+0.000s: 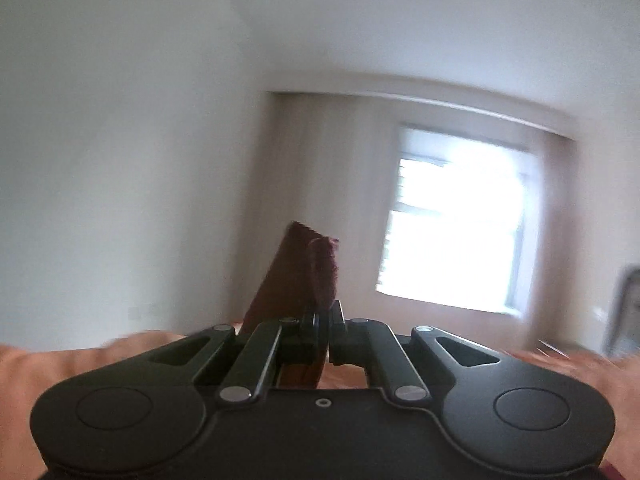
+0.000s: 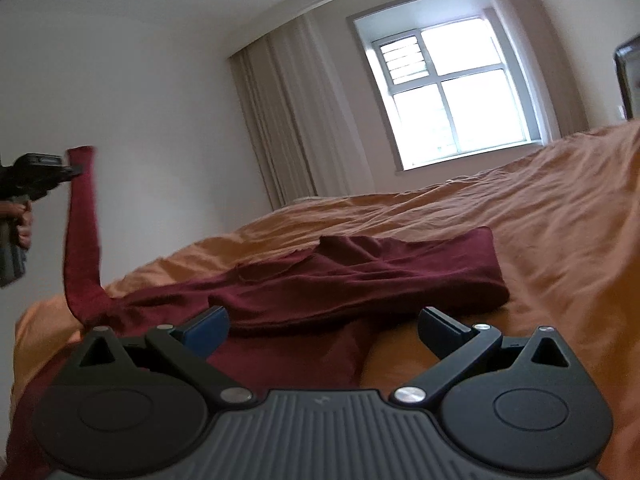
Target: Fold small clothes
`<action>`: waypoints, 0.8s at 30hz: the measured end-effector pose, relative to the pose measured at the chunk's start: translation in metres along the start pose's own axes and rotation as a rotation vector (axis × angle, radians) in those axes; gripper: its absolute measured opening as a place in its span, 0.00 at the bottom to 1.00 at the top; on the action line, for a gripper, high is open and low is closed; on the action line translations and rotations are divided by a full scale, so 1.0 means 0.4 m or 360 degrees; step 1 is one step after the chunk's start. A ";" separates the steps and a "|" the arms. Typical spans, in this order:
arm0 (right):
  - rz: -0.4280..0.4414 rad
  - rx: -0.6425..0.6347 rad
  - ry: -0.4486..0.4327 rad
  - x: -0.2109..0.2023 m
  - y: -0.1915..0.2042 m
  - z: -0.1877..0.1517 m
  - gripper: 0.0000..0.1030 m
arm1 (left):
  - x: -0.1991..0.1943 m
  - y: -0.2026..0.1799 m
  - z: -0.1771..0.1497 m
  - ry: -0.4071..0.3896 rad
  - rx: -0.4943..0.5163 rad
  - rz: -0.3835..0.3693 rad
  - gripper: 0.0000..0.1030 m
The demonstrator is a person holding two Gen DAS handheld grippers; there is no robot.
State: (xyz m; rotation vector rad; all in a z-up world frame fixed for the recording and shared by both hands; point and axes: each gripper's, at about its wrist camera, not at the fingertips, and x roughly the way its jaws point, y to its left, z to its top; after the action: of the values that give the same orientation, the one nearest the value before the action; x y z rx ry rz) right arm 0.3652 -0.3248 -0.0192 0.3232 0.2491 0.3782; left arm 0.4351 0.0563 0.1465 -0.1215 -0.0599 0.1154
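A dark red garment (image 2: 360, 280) lies crumpled on the orange bedspread (image 2: 540, 220). One long end of it (image 2: 82, 232) is lifted high at the far left, where my left gripper (image 2: 74, 168) is shut on its tip. In the left wrist view that gripper (image 1: 323, 320) has its jaws closed on the dark red cloth (image 1: 296, 272), which sticks up past the fingers. My right gripper (image 2: 322, 330) stands open low over the bed, its fingers on either side of the garment's near edge, with nothing pinched between them.
A person's hand (image 2: 22, 220) holds the left gripper's handle. A bright window (image 2: 448, 92) with beige curtains (image 2: 288, 128) is behind the bed. A white wall (image 2: 140, 100) is on the left. A dark framed object (image 2: 628, 76) is at the right edge.
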 end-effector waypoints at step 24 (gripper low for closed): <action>-0.0078 0.0497 -0.0193 -0.036 -0.138 -0.049 1.00 | 0.125 -0.324 -0.394 0.0727 0.0132 -0.0647 0.36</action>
State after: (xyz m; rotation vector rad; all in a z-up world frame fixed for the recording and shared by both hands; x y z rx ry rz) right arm 0.3641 -0.3740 -0.0543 0.6438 0.1965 0.2694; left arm 0.5094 -0.0841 0.0091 -0.0488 0.3750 -0.3167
